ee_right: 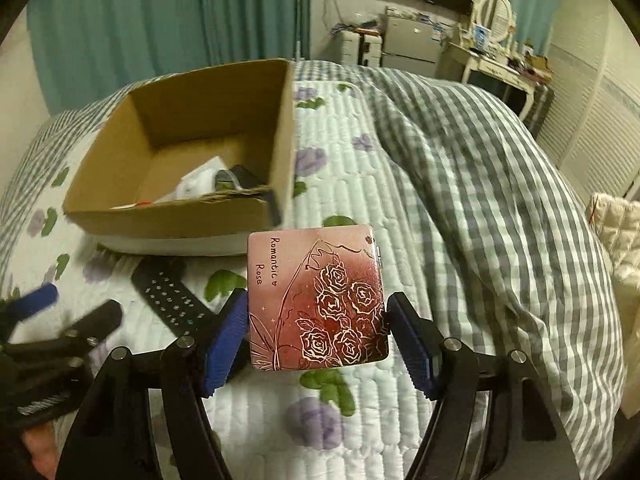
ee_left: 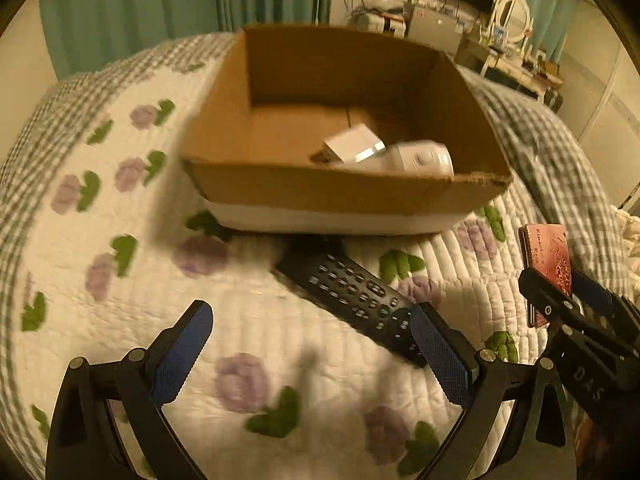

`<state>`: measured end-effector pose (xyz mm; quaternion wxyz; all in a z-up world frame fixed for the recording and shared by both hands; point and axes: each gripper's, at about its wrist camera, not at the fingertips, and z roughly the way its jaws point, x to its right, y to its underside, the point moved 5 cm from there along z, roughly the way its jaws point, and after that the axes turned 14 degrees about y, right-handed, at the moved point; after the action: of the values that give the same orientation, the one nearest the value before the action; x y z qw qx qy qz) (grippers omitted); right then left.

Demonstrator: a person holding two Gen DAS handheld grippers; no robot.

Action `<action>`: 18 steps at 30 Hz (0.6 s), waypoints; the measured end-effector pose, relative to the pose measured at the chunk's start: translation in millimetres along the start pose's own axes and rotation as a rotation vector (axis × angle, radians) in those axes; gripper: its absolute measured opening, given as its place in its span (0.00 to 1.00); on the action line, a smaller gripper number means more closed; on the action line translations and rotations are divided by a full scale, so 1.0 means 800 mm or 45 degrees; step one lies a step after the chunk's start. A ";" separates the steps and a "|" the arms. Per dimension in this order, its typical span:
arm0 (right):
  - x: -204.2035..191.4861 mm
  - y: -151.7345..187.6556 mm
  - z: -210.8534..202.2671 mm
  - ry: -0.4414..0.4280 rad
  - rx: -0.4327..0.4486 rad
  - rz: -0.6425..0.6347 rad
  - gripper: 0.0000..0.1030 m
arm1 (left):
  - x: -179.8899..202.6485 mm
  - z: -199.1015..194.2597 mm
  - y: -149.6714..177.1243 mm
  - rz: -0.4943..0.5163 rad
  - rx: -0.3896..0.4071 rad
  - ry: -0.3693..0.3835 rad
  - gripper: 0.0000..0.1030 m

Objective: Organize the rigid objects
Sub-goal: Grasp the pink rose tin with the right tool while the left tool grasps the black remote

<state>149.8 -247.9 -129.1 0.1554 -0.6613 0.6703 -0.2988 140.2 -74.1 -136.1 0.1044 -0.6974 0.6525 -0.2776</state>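
My right gripper (ee_right: 316,312) is shut on a square pink case (ee_right: 316,300) printed with roses, held above the quilt; the same case (ee_left: 550,260) shows edge-on at the right of the left wrist view. My left gripper (ee_left: 312,320) stands open over the quilt, its right fingertip (ee_left: 428,328) just over the near end of a black remote control (ee_left: 352,296). The remote (ee_right: 168,292) lies flat in front of an open cardboard box (ee_left: 340,192). Inside the box (ee_right: 160,216) lie white objects (ee_left: 384,152) and a dark item (ee_right: 240,176).
Everything rests on a white quilt with purple flowers (ee_left: 240,384). A grey checked duvet (ee_right: 500,200) is bunched up on the right. Teal curtains (ee_right: 160,20), a wall television and a cluttered dresser with a mirror (ee_right: 496,16) stand beyond the bed.
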 end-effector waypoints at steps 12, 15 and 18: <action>0.015 0.021 0.065 0.038 -0.134 0.064 0.68 | 0.014 0.080 0.013 -0.055 -0.087 -0.086 0.96; 0.018 0.017 0.066 0.058 -0.122 0.083 0.68 | 0.026 0.086 0.010 -0.037 -0.062 -0.071 0.90; 0.023 0.016 0.065 0.086 -0.114 0.098 0.68 | 0.026 0.106 0.009 -0.060 -0.093 -0.074 0.90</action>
<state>169.7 -276.8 -173.6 0.1145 -0.6310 0.7126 -0.2844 178.6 -113.7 -204.2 0.0912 -0.7236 0.6423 -0.2356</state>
